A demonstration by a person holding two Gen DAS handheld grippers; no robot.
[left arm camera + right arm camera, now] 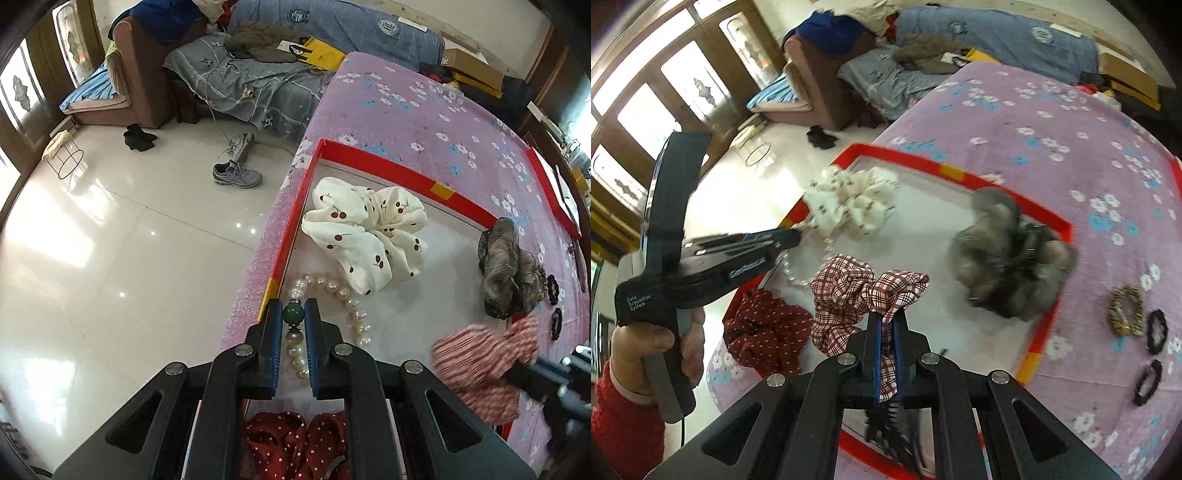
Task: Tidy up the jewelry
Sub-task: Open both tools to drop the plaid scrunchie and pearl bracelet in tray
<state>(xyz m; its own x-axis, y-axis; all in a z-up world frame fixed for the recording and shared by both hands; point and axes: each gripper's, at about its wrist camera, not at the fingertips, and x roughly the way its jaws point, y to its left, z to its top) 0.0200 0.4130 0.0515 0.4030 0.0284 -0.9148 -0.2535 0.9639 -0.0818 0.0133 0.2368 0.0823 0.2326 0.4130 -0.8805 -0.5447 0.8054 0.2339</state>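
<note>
Bright daylight through glazed doors point(646, 122) at left. Glare patches on glossy floor tiles point(122, 258). Strong fisheye bending, dark vignette at corners. Left view sharp, checked scrunchie point(480, 369) smeared; right view motion-blurred across tray point(1049, 325). Shadows soft.

Rig inventory, as I see it on my feeds:
- Left gripper point(293, 325): matte black linkage arms w/ triangular cut-outs, 4 round silver pivot screws, blue ribbed pads on inner finger faces.
- Right gripper point(886, 321): same build, black arms, silver screws, blue pads.
- Left unit seen side-on from my right cam: black pistol-style body, grey handle, white print "Data Acquisition System", a second white logo on the side (blurred, can't read), thin black cable off handle base.
- Left hand point(657, 350): red knit sleeve point(626, 417), pale pink cuff.
</note>
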